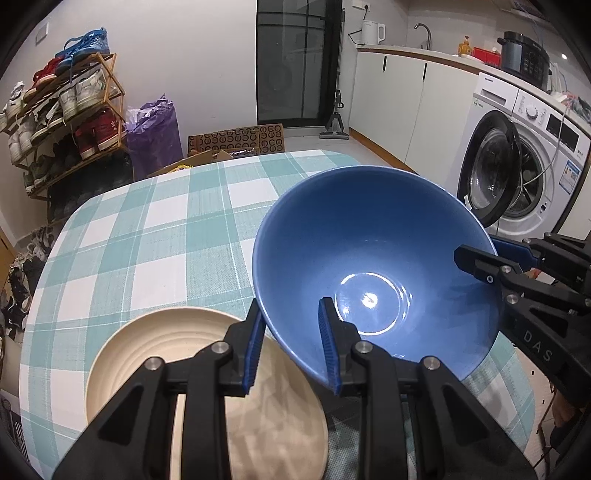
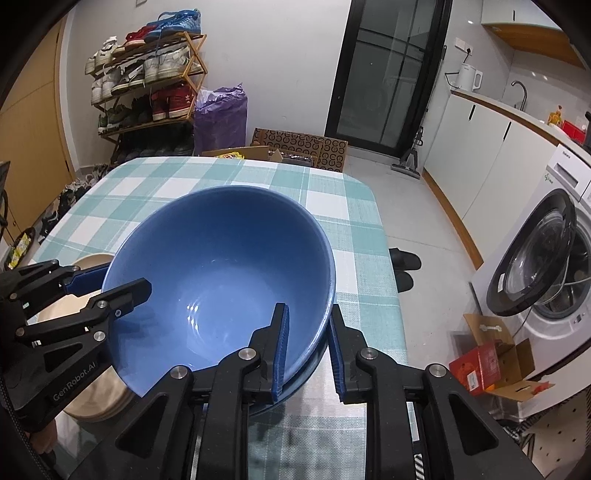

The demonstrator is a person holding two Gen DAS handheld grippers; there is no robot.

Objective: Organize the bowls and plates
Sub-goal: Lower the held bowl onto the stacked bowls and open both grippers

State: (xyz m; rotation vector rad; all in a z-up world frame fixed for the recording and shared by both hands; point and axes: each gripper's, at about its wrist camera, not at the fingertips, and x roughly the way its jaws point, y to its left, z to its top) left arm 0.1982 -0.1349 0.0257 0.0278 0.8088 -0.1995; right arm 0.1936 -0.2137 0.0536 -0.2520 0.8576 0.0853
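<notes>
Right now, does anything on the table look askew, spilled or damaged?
Only the blue bowl: it is tilted, not level, with its rim clamped on opposite sides by the left gripper and the right gripper. I see no spill and no damage.

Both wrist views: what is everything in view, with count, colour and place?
blue bowl: one, blue, tilted, between both grippers
cream plates: stack, count unclear, cream, on the table beside the bowl
table: one, teal-and-white check cloth, centre
shoe rack: one, wooden, far wall
purple bag: one, purple, beside the rack
kettle: one, white, on the counter
washing machine: one, white, door open, beside the counter
slippers: pair, black, floor beside the table
left gripper: black, blue pads, shut on the bowl's rim
right gripper: black, blue pads, astride the opposite rim; grip unclear
</notes>
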